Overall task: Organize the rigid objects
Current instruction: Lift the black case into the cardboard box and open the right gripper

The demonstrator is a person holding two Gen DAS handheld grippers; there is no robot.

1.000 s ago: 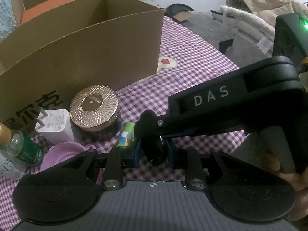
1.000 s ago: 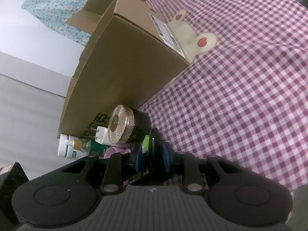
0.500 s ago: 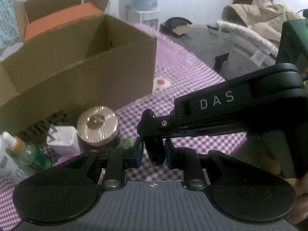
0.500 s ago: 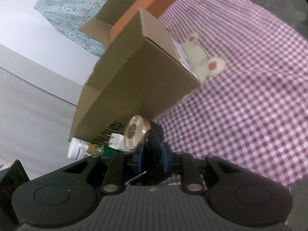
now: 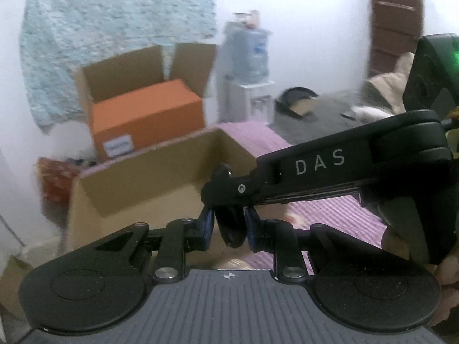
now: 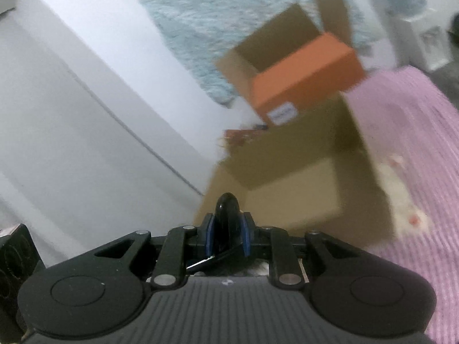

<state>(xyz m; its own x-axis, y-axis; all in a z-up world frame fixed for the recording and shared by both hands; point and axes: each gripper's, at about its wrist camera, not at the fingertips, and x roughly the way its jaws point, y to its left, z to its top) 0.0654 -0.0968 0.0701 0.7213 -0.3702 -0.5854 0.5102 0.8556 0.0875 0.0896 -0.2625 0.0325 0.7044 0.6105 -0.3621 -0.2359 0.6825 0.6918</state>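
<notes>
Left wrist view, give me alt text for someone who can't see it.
Both grippers pinch one dark disc-shaped object: the left gripper from below, the right gripper reaching in from the right. Behind, blurred, an open cardboard box on a purple checked cloth.

Right gripper (image 6: 227,233) and left gripper (image 5: 228,223) both clamped on dark object

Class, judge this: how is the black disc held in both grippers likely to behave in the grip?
The black disc looks glossy, so it may be slippery. It keeps its shape between the right gripper fingers, so probably rigid. Round edge: it might roll if dropped.
</notes>
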